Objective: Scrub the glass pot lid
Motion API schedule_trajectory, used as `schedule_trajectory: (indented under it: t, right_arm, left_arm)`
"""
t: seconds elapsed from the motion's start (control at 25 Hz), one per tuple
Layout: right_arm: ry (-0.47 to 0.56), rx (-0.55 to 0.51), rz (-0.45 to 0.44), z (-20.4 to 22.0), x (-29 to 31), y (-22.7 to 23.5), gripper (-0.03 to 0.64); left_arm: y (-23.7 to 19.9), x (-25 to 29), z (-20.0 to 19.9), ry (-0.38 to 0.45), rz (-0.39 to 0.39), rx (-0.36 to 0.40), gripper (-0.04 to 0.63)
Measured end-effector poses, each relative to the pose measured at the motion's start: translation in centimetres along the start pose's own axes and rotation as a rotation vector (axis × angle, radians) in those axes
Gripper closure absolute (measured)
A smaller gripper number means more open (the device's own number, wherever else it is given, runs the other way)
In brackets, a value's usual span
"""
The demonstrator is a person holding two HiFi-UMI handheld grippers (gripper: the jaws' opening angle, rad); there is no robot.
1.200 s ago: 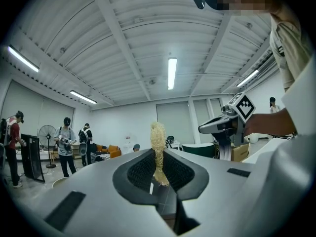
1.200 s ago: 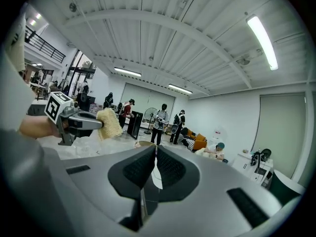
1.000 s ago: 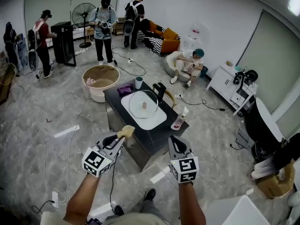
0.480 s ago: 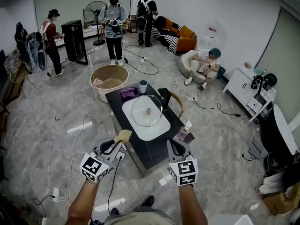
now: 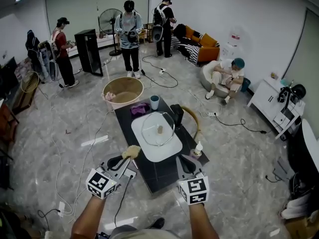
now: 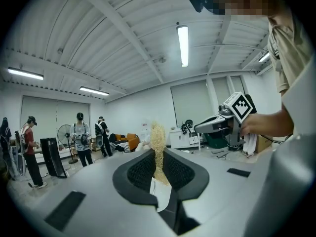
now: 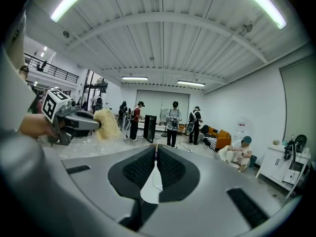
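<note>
A round glass pot lid (image 5: 157,128) with a small knob lies on a white board (image 5: 149,147) on the dark low table (image 5: 159,171), in the head view's middle. My left gripper (image 5: 128,153) is shut on a tan loofah scrubber (image 5: 132,151), held near the table's front left corner, short of the lid. The scrubber (image 6: 158,149) stands up between the shut jaws in the left gripper view. My right gripper (image 5: 185,162) hangs at the table's front right edge, jaws shut and holding nothing (image 7: 156,154). Both point level across the room.
On the table: a purple cloth (image 5: 139,108), a blue cup (image 5: 155,102), a black object (image 5: 177,114), a bottle (image 5: 198,150). A tan tub (image 5: 122,91) stands behind the table. Cables (image 5: 75,178) trail over the floor. Several people stand or sit at the back.
The view has drawn back and shifted: the table now sits nearer the middle and looks smaller. Both grippers stay in front of me, the left still holding the scrubber.
</note>
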State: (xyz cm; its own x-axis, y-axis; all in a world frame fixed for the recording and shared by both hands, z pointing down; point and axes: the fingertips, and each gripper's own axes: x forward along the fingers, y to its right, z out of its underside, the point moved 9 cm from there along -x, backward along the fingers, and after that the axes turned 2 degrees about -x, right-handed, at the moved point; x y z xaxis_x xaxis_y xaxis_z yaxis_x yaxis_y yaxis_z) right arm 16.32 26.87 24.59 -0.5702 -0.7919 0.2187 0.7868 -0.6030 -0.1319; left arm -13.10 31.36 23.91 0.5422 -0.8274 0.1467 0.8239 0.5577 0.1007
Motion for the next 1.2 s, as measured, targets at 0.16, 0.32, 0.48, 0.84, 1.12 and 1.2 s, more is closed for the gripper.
schedule_trajectory:
  t: [0.16, 0.32, 0.48, 0.84, 1.12, 1.2]
  right_arm:
    - [0.009, 0.013, -0.007, 0.3, 0.5, 1.1, 0.589]
    - [0.000, 0.018, -0.007, 0.3, 0.6, 2.8, 0.589]
    - [-0.021, 0.008, 0.010, 0.1, 1.6, 3.0, 0.589]
    - [-0.072, 0.002, 0.120, -1.0, 7.9, 5.2, 0.589]
    - [-0.140, 0.011, 0.186, -1.7, 13.9, 5.4, 0.589]
    - [-0.162, 0.019, 0.213, -1.5, 15.3, 5.7, 0.589]
  left_arm:
    - [0.1, 1.7, -0.5, -0.007, 0.008, 0.012, 0.549]
    - [0.3, 4.4, -1.3, 0.000, 0.021, 0.014, 0.549]
    - [-1.5, 7.2, -1.1, 0.012, 0.053, 0.000, 0.549]
    - [-9.1, 16.7, -0.3, 0.059, 0.192, -0.031, 0.549]
    - [-15.4, 22.1, 1.6, 0.067, 0.285, -0.060, 0.549]
    - [-16.8, 23.4, 2.3, 0.066, 0.308, -0.080, 0.549]
